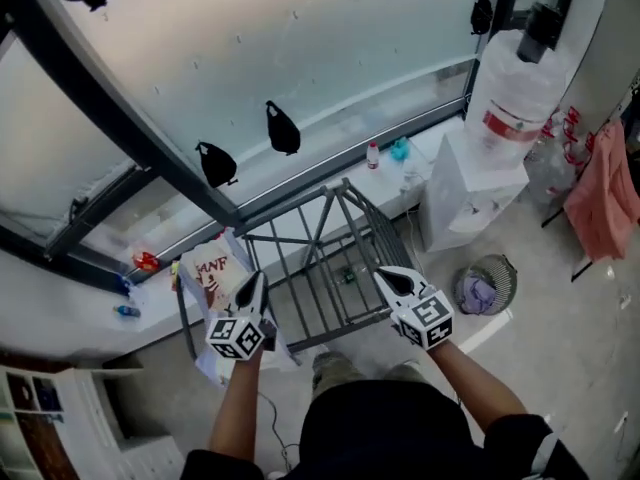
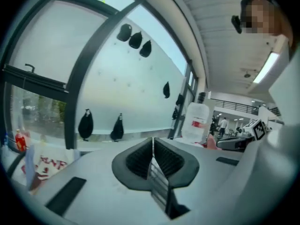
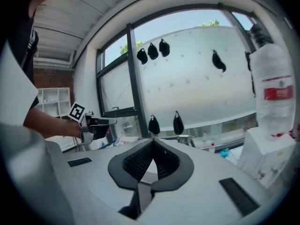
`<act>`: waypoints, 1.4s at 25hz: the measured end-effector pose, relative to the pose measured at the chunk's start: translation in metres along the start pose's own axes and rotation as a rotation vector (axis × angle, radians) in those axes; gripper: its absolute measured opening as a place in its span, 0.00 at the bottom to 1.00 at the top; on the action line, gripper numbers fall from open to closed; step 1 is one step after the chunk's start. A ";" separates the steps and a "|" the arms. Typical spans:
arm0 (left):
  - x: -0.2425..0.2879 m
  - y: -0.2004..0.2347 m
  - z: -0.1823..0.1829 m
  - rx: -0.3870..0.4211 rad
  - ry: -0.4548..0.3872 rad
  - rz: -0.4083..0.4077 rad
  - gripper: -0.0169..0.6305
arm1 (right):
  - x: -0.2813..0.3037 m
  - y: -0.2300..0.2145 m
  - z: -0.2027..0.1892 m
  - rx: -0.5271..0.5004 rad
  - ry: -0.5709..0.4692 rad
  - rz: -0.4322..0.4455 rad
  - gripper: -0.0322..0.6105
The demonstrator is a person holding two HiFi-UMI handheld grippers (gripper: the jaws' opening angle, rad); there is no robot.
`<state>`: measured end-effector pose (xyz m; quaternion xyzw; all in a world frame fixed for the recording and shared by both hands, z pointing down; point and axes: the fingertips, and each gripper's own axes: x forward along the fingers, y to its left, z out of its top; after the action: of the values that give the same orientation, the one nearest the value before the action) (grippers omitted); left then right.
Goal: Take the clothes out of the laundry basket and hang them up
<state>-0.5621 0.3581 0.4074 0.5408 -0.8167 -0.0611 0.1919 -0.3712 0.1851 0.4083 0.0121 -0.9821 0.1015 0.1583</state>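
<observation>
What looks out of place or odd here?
Nothing looks spilled or broken. The rack is bare, a purple cloth lies in the basket on the floor, and the left gripper and right gripper are both shut on nothing.

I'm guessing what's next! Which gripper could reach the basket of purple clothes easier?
Probably the right gripper: the basket sits to its right, while the left gripper is farther off, across the drying rack. Both are shut, empty.

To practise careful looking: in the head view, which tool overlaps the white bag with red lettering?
The left tool, over the white bag beside the metal rack; the right tool overlaps only the rack's bars.
</observation>
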 end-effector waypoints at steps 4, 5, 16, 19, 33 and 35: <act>0.045 -0.149 -0.025 0.002 -0.008 -0.169 0.05 | -0.133 -0.075 -0.032 0.060 -0.039 -0.171 0.05; 0.057 -0.183 -0.032 0.007 -0.002 -0.211 0.05 | -0.164 -0.092 -0.045 0.090 -0.045 -0.216 0.05; 0.162 -0.490 -0.142 0.100 0.208 -0.613 0.05 | -0.400 -0.179 -0.136 0.333 -0.168 -0.617 0.05; 0.174 -0.539 -0.187 0.124 0.300 -0.680 0.05 | -0.453 -0.193 -0.161 0.401 -0.203 -0.738 0.05; 0.303 -0.624 -0.378 0.132 0.624 -0.682 0.05 | -0.572 -0.299 -0.219 0.500 -0.137 -0.929 0.05; 0.328 -0.625 -0.390 0.108 0.645 -0.658 0.05 | -0.567 -0.328 -0.215 0.468 -0.109 -0.896 0.05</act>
<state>0.0110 -0.1520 0.6544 0.7717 -0.5024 0.0954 0.3782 0.2522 -0.0967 0.4947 0.4725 -0.8383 0.2400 0.1279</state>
